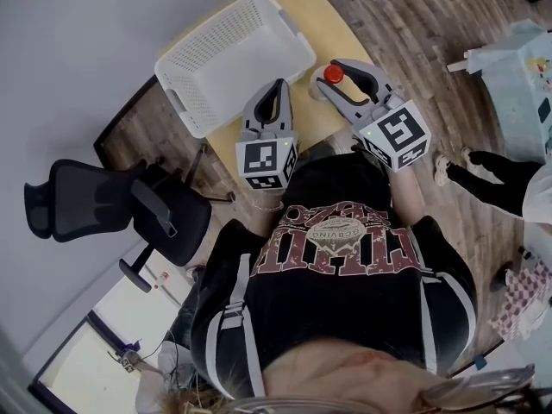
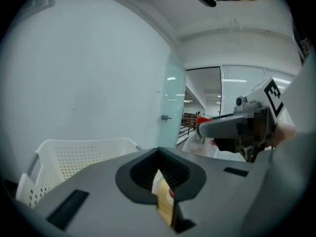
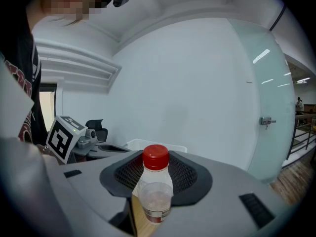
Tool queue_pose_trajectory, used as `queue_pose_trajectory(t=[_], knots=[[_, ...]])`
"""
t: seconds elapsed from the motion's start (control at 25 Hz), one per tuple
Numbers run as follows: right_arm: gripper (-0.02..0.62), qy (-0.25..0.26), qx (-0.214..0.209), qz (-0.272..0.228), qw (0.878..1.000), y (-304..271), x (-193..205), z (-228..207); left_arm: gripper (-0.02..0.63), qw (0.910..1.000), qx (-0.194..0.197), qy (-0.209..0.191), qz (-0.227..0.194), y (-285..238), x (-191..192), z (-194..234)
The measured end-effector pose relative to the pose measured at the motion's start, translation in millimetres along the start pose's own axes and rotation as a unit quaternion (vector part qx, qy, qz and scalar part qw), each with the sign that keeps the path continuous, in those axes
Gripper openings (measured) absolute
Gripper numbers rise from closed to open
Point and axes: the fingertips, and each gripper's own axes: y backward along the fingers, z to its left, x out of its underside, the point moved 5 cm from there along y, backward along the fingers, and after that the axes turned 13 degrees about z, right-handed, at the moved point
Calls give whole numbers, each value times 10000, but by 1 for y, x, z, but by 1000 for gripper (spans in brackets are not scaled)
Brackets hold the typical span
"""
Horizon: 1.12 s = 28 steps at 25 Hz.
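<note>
One bottle (image 3: 156,181) clamped upright in right hand-held gripper (image 1: 336,80); left hand-held gripper (image 1: 276,89) jaws together, empty, by basket (image 1: 233,54). We hold squeeze steady, avoid tilting.

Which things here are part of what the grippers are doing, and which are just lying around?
In hand: red-capped clear bottle, held by the right gripper; left gripper, fingers shut; white perforated basket close by, probably.
Lying about: black office chair; the wooden table merely bears the basket.
</note>
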Motion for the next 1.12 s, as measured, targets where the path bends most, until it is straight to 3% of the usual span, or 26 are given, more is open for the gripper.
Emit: queue_pose_trajectory(t=[1.12], knots=[[166, -34, -74, 651, 9978, -66, 74, -2, 46, 9989, -448, 157, 8, 22, 9, 24]])
